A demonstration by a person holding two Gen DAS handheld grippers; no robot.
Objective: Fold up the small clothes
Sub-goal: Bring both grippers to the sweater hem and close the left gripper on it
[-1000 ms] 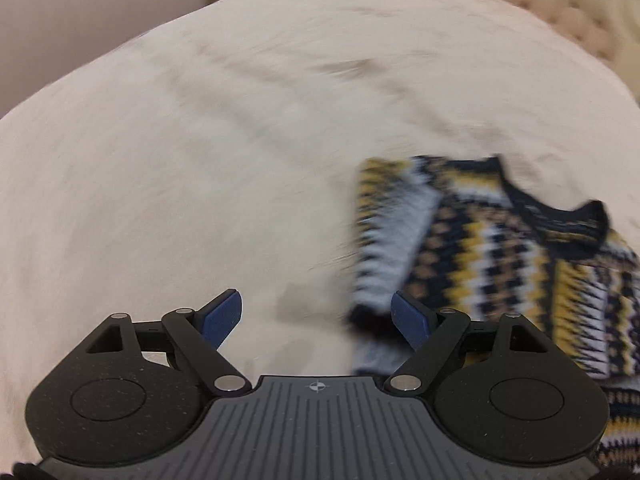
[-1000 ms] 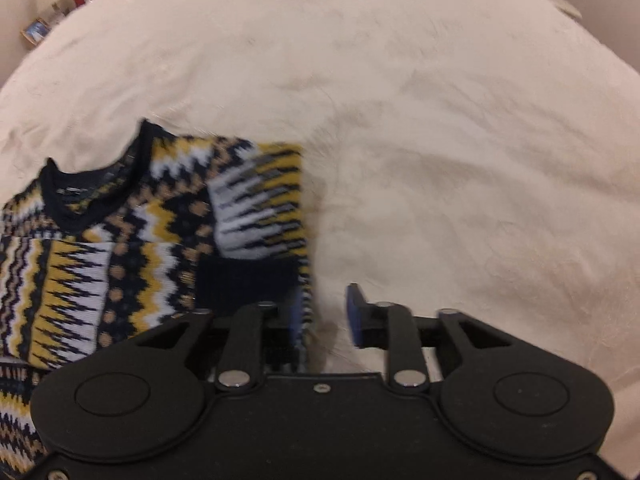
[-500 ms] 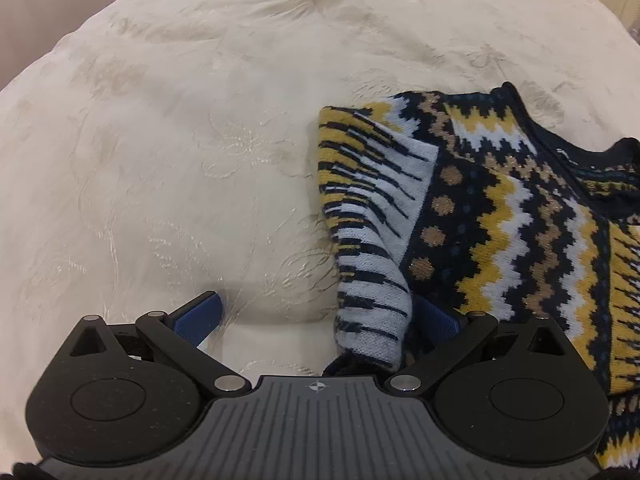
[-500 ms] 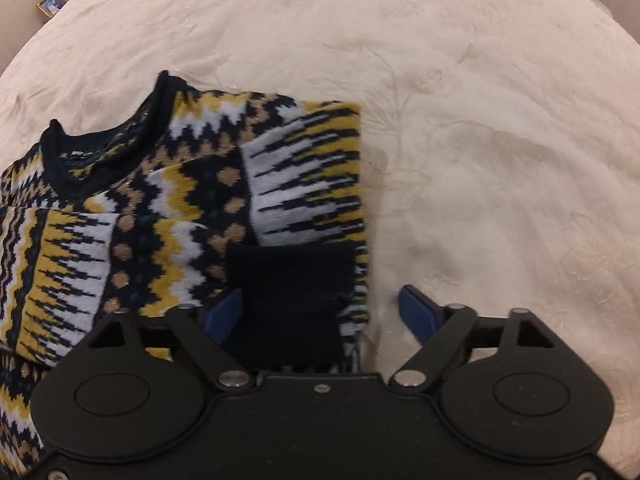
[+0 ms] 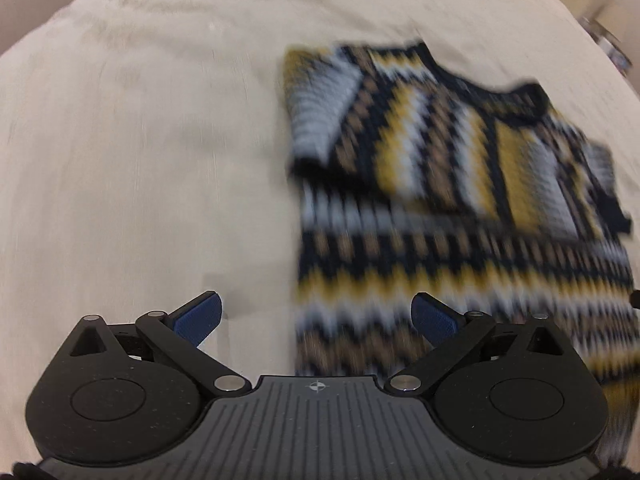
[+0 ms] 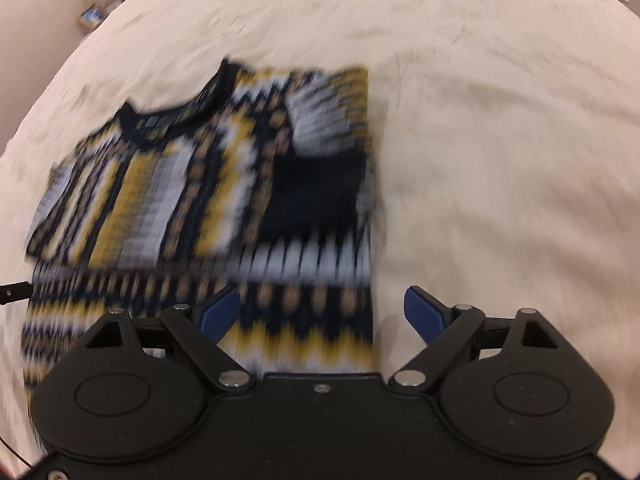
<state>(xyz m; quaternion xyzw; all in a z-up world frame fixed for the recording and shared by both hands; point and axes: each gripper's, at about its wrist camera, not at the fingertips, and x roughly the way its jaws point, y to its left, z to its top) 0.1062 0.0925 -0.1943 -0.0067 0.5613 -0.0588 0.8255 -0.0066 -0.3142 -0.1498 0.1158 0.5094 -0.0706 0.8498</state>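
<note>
Bare cream bedspread [image 5: 140,160] beside sweater [image 5: 440,208] edges, both grippers' fingers [image 5: 198,318] released.

The small knitted sweater [image 5: 460,208] in navy, mustard, tan and white zigzag bands looks like soft, matt wool-type yarn — its stitches are lost in blur. It lies on a cream bedspread [image 5: 140,140] of matt cloth, faintly creased. The left claw [image 5: 316,316] is matt black plastic, finely speckled, with a ribbed grey plate, shiny metal pivot pins and blue, textured pads [image 5: 198,318] (rubbery-looking). The right claw [image 6: 322,314] matches — smooth black plastic.
</note>
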